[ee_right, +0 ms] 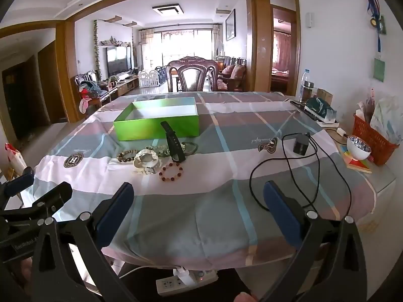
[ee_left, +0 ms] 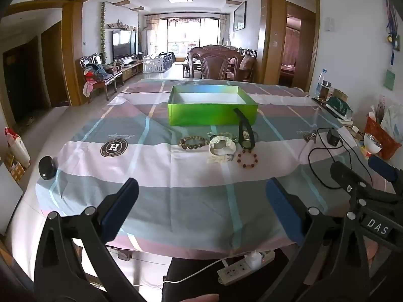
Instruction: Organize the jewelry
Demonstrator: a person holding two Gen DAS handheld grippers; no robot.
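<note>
Tablecloth [ee_left: 156,176] badge reads "H"; right gripper [ee_left: 372,173] label "DAS"

Daylight floods through the far balcony windows [ee_left: 191,32] onto a pale glossy floor [ee_left: 163,71]. A carved wooden chair [ee_left: 216,65] stands beyond the table, a television [ee_left: 123,44] at far left.

Daylight glare from far balcony windows [ee_left: 191,32], soft even light, heavy fisheye bending, dark vignetted corners, slightly hazy

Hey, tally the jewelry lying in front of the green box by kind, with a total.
Watches: 2, white watch and black watch
Bead bracelets: 3, brown, red, pale green
Thin dark bangle: 1
Total: 6
</note>
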